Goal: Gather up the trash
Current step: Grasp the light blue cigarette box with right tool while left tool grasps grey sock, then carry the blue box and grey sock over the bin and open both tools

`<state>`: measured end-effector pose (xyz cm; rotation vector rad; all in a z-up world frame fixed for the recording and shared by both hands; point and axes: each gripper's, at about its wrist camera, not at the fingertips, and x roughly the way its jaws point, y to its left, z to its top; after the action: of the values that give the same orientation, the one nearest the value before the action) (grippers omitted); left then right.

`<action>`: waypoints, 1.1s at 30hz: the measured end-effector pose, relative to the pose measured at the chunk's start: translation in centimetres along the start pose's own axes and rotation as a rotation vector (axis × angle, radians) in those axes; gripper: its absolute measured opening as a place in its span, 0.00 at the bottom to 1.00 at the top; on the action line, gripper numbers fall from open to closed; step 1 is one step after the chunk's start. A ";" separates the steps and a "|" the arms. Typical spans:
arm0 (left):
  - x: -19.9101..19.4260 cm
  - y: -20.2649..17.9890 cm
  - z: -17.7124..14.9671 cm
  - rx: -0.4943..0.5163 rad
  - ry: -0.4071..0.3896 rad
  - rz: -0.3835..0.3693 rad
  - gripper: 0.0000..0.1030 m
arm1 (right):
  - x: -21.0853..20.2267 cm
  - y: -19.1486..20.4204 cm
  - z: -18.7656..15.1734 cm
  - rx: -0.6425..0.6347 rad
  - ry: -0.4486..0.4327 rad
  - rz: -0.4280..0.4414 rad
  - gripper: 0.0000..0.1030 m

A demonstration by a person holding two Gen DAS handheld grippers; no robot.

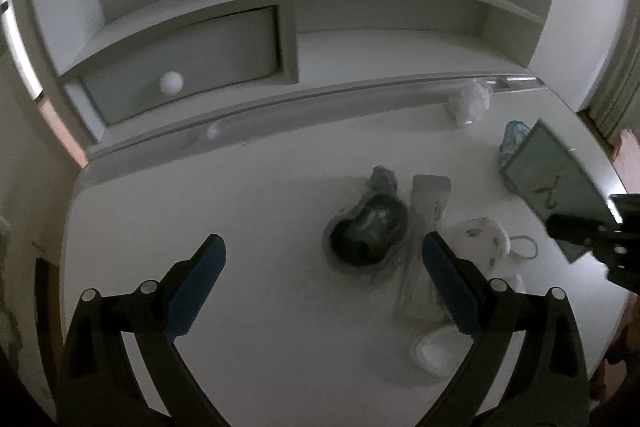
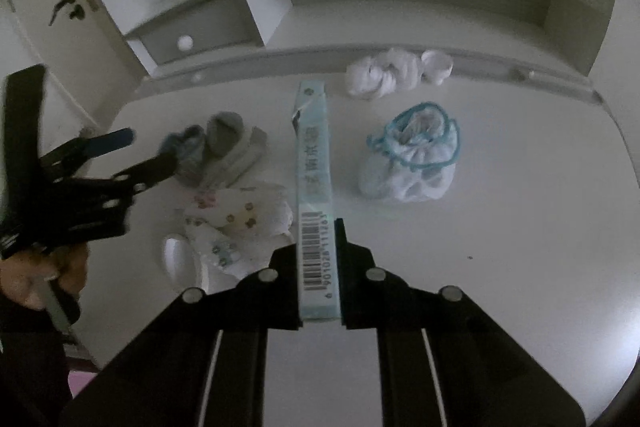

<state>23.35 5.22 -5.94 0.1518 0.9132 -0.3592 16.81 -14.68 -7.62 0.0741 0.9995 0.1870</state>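
Left wrist view: the left claw (image 1: 324,287) hangs over a white bench (image 1: 240,195) with its blue-padded fingers (image 1: 200,287) wide apart and nothing between them. Ahead of it lies a dark crumpled bag (image 1: 366,229), with a clear flat wrapper (image 1: 424,227) just beside it on the right. Further right sit a patterned wad (image 1: 484,235) with a loop, and a small white lid (image 1: 432,349) nearer the camera. At the bench's back edge rests a white tissue ball (image 1: 468,103). The tilt of the claw toward the dark bag suggests that is its likely target. At the right edge, a pale green box (image 1: 556,183) shows with part of the other tool in front of it.

Right wrist view: the right claw (image 2: 320,267) is clamped on the box (image 2: 314,163), a long narrow carton with a barcode, gripped near its near end so the rest juts forward above the bench. Holding it by the end probably leaves the length free to drop into a bin. Right of the box lies a bunched white wad with teal trim (image 2: 412,159); the tissue ball (image 2: 384,75) lies behind it. On the left, the patterned wad (image 2: 240,219) and a grey bundle (image 2: 228,147) sit near the left claw (image 2: 148,151), held by a hand (image 2: 40,279). No bin is in sight.
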 end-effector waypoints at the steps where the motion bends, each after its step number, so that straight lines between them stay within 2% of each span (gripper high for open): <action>1: 0.2 -0.1 0.1 0.003 0.005 -0.002 0.93 | -0.2 0.0 0.0 -0.005 -0.002 0.004 0.11; 3: 0.8 -0.5 0.4 0.013 0.014 -0.001 0.92 | -0.7 0.0 -0.2 -0.015 -0.008 0.015 0.11; 5: 1.3 -0.7 0.6 0.023 0.025 0.010 0.81 | -1.4 -0.1 -0.6 -0.025 -0.011 0.025 0.11; 6: 1.6 -0.8 0.7 0.025 0.036 0.010 0.64 | -1.7 -0.2 -0.8 -0.029 -0.013 0.028 0.11; 7: 1.9 -1.0 0.6 0.030 0.055 -0.013 0.39 | -1.9 -0.4 -0.9 -0.031 -0.017 0.030 0.11; 8: 2.0 -1.1 0.5 0.033 0.071 -0.043 0.28 | -2.1 -0.6 -1.1 -0.034 -0.021 0.032 0.11; 11: 1.0 -1.5 0.6 0.038 0.053 -0.013 0.18 | -3.7 -2.1 -1.9 -0.028 -0.049 0.025 0.11; 12: 0.2 -1.7 0.8 0.031 0.038 -0.011 0.12 | -4.4 -3.0 -2.3 -0.019 -0.065 0.020 0.11; 16: -3.3 -4.1 1.8 0.035 -0.032 0.001 0.10 | -7.7 -7.2 -4.1 0.025 -0.110 -0.028 0.11; 18: -4.4 -6.4 2.2 0.060 -0.061 -0.023 0.09 | -9.8 -10.6 -5.9 0.065 -0.129 -0.080 0.11; 21: -6.0 -12.0 2.8 0.117 -0.107 -0.097 0.09 | -12.8 -16.0 -9.1 0.152 -0.149 -0.152 0.11; 27: -7.8 -27.3 2.1 0.269 -0.149 -0.337 0.09 | -18.6 -26.8 -16.4 0.362 -0.178 -0.286 0.11; 31: -7.6 -39.2 -0.6 0.406 -0.107 -0.534 0.09 | -21.0 -33.0 -22.0 0.491 -0.163 -0.351 0.11; 33: -7.2 -44.1 -2.4 0.474 -0.081 -0.597 0.09 | -21.3 -35.9 -25.2 0.553 -0.133 -0.369 0.12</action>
<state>1.40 -33.44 -0.66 0.2963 0.7664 -1.1303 -11.24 -54.56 -8.90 0.3978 0.8916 -0.4315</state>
